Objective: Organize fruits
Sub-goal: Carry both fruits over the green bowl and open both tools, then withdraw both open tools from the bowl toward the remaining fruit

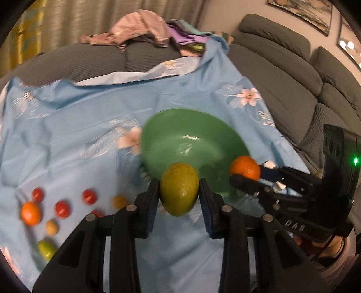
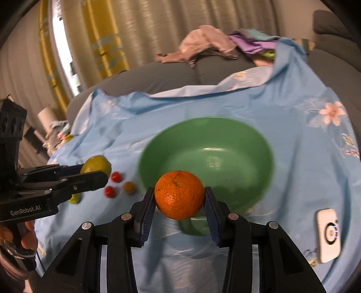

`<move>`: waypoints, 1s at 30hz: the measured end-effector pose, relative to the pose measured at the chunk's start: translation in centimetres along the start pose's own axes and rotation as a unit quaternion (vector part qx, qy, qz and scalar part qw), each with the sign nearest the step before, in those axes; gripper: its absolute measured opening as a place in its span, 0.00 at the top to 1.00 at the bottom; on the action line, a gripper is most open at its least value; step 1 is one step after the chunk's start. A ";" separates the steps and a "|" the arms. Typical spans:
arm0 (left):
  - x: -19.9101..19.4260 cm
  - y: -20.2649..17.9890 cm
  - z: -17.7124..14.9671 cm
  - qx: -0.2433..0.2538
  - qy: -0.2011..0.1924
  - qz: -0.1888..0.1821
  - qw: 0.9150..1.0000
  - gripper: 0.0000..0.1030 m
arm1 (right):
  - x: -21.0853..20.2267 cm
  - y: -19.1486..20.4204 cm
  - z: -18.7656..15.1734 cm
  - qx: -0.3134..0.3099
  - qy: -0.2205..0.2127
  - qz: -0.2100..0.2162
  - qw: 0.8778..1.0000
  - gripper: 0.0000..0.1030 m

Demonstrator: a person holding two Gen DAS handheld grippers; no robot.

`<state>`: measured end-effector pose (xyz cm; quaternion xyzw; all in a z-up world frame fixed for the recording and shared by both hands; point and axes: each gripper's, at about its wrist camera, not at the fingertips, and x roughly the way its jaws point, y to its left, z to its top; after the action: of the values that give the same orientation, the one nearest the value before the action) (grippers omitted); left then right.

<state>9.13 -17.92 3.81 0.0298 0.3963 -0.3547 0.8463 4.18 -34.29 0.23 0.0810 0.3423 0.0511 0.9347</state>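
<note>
Black left gripper (image 1: 179, 191): pads pinch a yellow-green mango (image 1: 179, 188) on both sides, held in front of the bowl's near rim.
Right gripper (image 2: 179, 196): blue-ribbed pads pinch an orange (image 2: 179, 195), also at the bowl's near rim; in the left view it reaches in from the right.
Green bowl (image 2: 225, 139): sits on the cloth, nothing visible inside, edges smeared by blur.
Loose fruit: left of the bowl, on the cloth; red tomatoes (image 1: 62, 209), a second orange (image 1: 31, 213), a small yellowish fruit (image 1: 51, 227), a green fruit (image 1: 46, 249).
Surface: pale blue floral sheet (image 1: 79, 117), wrinkled, spread over a grey sofa (image 1: 282, 74).
Room: beige curtains (image 2: 153, 29) behind; heaped clothes (image 1: 135, 29) on the sofa back; framed pictures (image 1: 302, 11) upper right.
White device (image 2: 328, 234): lies on the sheet, right of the bowl.
Hard to make out: small fruits blurred, kinds uncertain; one red piece half hidden behind the left gripper; fingers (image 2: 28, 239) cut off at the frame edge.
</note>
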 end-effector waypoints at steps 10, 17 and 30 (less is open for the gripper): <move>4.9 -1.9 0.5 0.025 0.038 0.015 0.999 0.66 | 0.9 -1.7 -0.3 0.003 0.013 -0.014 1.000 0.57; 4.6 -2.2 0.3 0.039 0.039 0.035 0.998 0.59 | 0.9 -1.3 -0.4 0.002 0.024 -0.025 0.999 0.57; -0.9 -0.7 -3.5 0.010 0.030 0.070 0.997 0.22 | -2.3 0.3 -1.0 -0.001 0.014 -0.031 0.999 0.57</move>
<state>6.02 -16.79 2.24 0.0765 0.4150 -0.2978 0.8563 1.75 -34.25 1.02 0.0687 0.3580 0.0233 0.9309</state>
